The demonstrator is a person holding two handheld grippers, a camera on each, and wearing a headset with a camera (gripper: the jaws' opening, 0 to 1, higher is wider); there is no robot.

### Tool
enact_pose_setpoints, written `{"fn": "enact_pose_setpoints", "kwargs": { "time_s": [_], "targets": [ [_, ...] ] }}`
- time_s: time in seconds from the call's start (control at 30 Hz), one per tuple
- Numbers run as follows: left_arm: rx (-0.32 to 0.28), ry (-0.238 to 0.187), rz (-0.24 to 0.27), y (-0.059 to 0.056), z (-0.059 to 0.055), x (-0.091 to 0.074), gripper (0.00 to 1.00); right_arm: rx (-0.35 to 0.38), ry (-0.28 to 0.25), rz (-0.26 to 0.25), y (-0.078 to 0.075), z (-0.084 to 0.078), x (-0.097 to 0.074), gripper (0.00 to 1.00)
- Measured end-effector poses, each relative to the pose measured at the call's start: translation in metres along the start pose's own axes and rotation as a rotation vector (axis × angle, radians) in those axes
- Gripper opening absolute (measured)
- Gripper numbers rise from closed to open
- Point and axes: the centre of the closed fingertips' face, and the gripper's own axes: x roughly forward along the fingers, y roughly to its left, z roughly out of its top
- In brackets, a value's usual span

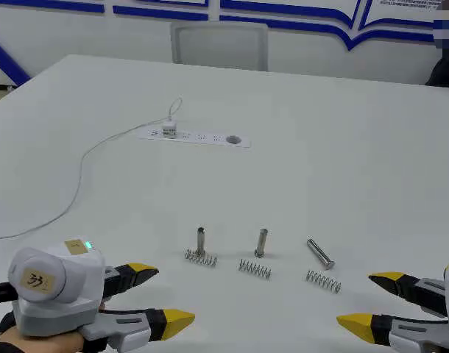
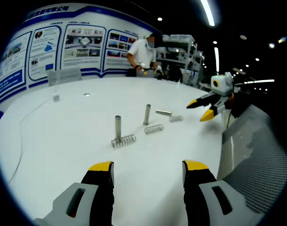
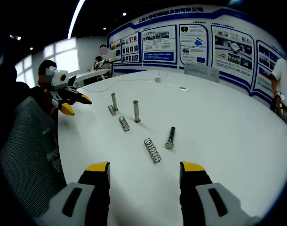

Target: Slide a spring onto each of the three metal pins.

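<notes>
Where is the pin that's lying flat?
The flat pin lies at the row's right end in the head view, behind the rightmost spring, near the right gripper.

Office-like showroom: blue-trimmed wall posters [image 3: 200,40], large white table [image 1: 320,110], chair [image 1: 219,44].

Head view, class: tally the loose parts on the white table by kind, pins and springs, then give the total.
Metal pins: 3, left one upright, middle one upright, right one lying flat
Springs: 3, left, middle, right, all lying loose
Total: 6
</notes>
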Motion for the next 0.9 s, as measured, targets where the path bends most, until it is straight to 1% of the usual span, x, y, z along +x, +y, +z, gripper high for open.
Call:
{"fn": "enact_pose_setpoints", "kwargs": {
  "time_s": [0.33,0.6,0.8,0.9],
  "targets": [
    [0.003,0.011,0.001,-0.0003,-0.0022,0.0,0.6,0.002,0.002,0.001,0.0006,-0.0011,0.0,0.6],
    [0.002,0.012,0.002,-0.0003,-0.0025,-0.0001,0.6,0.009,0.006,0.001,0.0,-0.0034,0.0006,0.6],
    [0.002,0.011,0.001,-0.0008,-0.0023,-0.0001,0.6,0.016,0.006,-0.005,-0.002,-0.0009,-0.0001,0.58],
    [0.001,0.009,0.001,-0.0012,-0.002,-0.0001,0.6,0.009,0.015,-0.003,-0.0023,0.0027,0.0007,0.56]
  ]
}}
